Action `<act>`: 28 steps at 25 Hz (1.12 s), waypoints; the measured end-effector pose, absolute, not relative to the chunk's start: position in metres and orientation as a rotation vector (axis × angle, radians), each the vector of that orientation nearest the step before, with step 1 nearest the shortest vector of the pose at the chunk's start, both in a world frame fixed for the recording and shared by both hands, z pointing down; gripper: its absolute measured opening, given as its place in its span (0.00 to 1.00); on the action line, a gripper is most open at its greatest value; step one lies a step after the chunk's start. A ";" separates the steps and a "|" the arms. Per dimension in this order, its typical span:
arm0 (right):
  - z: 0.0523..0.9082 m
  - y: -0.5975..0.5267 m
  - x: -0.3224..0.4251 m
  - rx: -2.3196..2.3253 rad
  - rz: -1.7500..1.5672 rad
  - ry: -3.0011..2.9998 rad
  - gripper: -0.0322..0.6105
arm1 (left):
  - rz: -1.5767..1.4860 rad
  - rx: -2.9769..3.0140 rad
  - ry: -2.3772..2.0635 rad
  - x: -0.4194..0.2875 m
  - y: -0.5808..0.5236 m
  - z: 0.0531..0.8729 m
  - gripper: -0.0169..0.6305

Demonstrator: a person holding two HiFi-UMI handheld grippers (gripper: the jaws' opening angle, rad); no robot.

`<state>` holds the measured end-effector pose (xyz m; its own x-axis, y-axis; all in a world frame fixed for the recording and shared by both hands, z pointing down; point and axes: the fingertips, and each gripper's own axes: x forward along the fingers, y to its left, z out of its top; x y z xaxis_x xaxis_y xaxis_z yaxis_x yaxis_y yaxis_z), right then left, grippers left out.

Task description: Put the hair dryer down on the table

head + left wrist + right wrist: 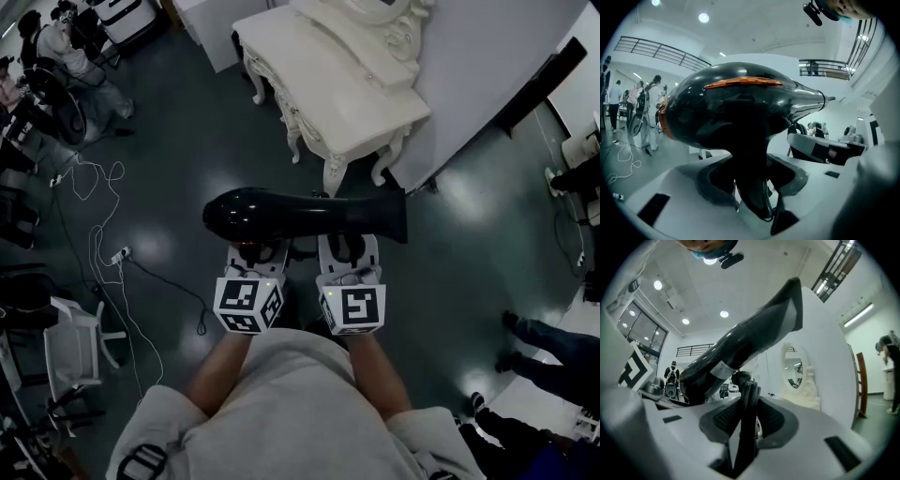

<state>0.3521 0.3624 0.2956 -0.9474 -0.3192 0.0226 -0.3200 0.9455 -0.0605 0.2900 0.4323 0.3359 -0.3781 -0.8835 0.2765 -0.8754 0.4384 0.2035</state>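
Observation:
A glossy black hair dryer [300,214] hangs level in the air over the dark floor, its round body to the left and its nozzle to the right. My left gripper [255,255] is shut on its handle [752,187], which runs down between the pads below the big body [726,105]. My right gripper [349,251] is shut on the folded black cord [749,404]; the dryer [740,350] slants up above it. The white dressing table [347,103] stands a little ahead, its top bare near the front corner, and shows with its oval mirror in the right gripper view [799,380].
A white wall panel [487,84] stands right of the table. White cables [103,244] and a power strip lie on the floor at left, beside a white chair [70,342]. People stand at the right edge [553,347] and at the far top left [56,47].

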 end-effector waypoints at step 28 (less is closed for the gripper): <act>0.319 0.360 0.157 0.355 0.041 -3.023 0.22 | -0.109 1.350 -2.356 0.106 0.433 0.371 0.33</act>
